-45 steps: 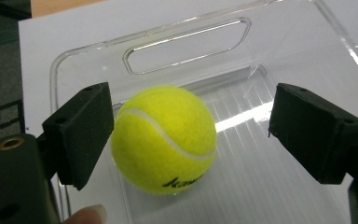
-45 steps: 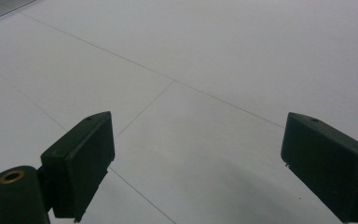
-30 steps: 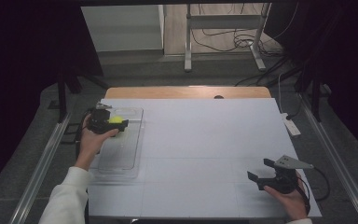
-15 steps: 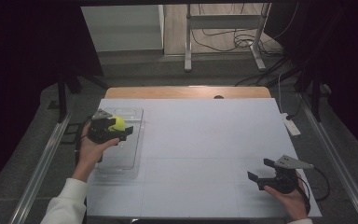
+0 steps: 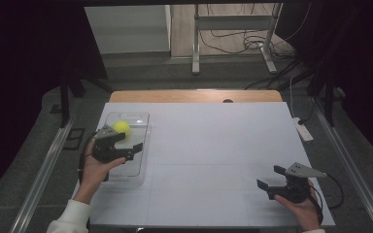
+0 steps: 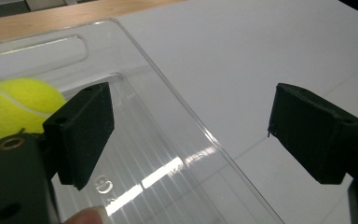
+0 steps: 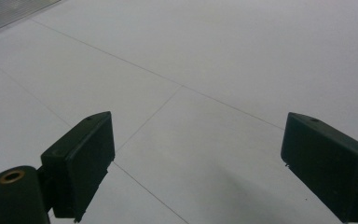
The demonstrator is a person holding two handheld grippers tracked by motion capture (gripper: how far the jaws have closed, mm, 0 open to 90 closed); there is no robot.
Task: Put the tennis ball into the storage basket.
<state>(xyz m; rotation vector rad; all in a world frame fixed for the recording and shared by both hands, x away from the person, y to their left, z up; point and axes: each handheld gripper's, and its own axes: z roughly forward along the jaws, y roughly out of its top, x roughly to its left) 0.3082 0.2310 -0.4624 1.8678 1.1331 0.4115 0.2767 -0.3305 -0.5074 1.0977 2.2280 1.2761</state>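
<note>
At the far end of a clear rectangular plastic tray (image 5: 137, 167) rests one yellow felt tennis ball (image 5: 121, 127), free. Left gripper (image 5: 128, 151) beside it: jaws apart, empty. Right gripper (image 5: 269, 184): apart, idle on the white table (image 5: 213, 141). Step judged: ball deposited; next, withdrawal.

White table (image 5: 213, 145): wide bare surface across centre and far right, open to passage from either side. Left side occupied by clear tray (image 5: 138, 145); its raised transparent walls bar a low sideways approach, entry from above is free. Tennis ball (image 5: 121, 127) sits at tray's far end, near the handle cut-out; rest of tray floor bare. Right gripper (image 5: 272, 183) over bare tabletop, nothing between its spread jaws.
</note>
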